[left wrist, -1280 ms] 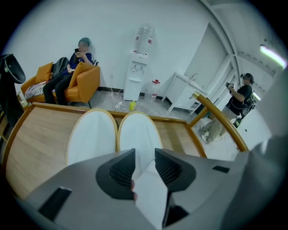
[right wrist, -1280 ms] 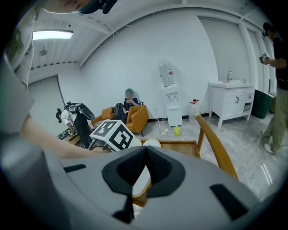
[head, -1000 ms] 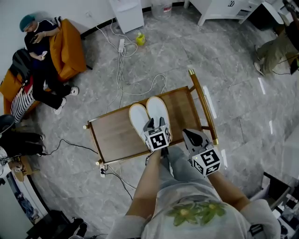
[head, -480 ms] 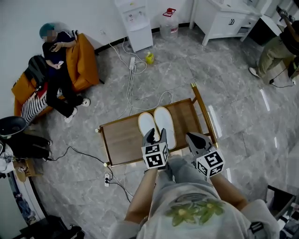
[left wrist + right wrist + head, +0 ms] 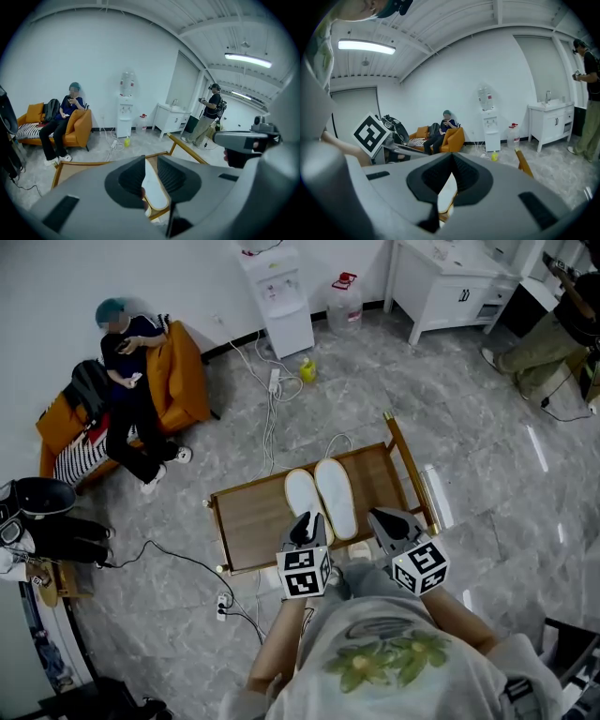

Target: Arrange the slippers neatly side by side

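Two white slippers, the left slipper (image 5: 303,500) and the right slipper (image 5: 337,495), lie side by side, touching, on a low wooden table (image 5: 248,517). My left gripper (image 5: 307,529) hovers at the table's near edge, just short of the slippers' near ends. Its jaws are closing with a narrow gap, and nothing is between them. In the left gripper view the left gripper (image 5: 151,161) frames a white slipper (image 5: 154,187) farther off. My right gripper (image 5: 382,521) hangs to the right of the slippers. In the right gripper view the right gripper (image 5: 451,159) shows its tips meeting, holding nothing.
The table has gold side rails (image 5: 410,468). Cables (image 5: 272,418) trail over the grey floor behind it. A person sits on an orange sofa (image 5: 178,381) at back left. A water dispenser (image 5: 278,296), a white cabinet (image 5: 450,287) and another person (image 5: 553,334) stand farther back.
Both grippers have drawn back from the slippers toward the near edge of the table. The left gripper was over the slippers' near ends; its jaws now stand narrower.
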Demonstrator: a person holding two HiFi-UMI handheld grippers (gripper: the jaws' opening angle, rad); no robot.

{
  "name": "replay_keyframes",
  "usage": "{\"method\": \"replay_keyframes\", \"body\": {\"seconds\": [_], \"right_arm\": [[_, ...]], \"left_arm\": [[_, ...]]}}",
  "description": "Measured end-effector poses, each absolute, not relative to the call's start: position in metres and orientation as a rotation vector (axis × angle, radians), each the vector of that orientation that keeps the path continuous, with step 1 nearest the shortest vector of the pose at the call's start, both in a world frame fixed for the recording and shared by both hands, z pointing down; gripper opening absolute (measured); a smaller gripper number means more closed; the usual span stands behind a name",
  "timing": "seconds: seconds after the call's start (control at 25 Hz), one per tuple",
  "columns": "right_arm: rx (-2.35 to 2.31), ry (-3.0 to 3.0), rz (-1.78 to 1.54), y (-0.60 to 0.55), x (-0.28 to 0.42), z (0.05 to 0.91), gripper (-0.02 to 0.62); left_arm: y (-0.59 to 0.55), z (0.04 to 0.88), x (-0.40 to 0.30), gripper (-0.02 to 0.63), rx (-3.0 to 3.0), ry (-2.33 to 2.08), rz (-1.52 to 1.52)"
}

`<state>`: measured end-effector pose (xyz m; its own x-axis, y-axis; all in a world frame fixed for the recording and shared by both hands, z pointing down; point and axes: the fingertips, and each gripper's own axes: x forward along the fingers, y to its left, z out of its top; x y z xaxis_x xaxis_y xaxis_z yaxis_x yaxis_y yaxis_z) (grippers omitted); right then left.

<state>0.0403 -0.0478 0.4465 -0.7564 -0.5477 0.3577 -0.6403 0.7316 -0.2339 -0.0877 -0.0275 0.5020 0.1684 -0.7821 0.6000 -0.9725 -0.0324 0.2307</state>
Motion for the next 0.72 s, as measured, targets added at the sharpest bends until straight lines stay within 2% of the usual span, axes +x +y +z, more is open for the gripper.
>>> {"method": "replay_keyframes", "body": {"seconds": [0.08,0.16,0.72], "right_arm": [[0.925,-2.678,0.503,-0.045,0.038,0.444,0.005],[0.915,-2.685,0.505,-0.044,0.037,0.441,0.005],[0.862,-2.692,0.510,-0.037,0.037,0.440,0.005]], "left_arm": [[-0.021,0.497,-0.091,0.037,1.854,-1.663,0.405],[-0.016,0.493,-0.092,0.017,1.849,-1.654,0.380],[-0.008,0.468,-0.090,0.017,1.889,-1.675,0.306]]}}
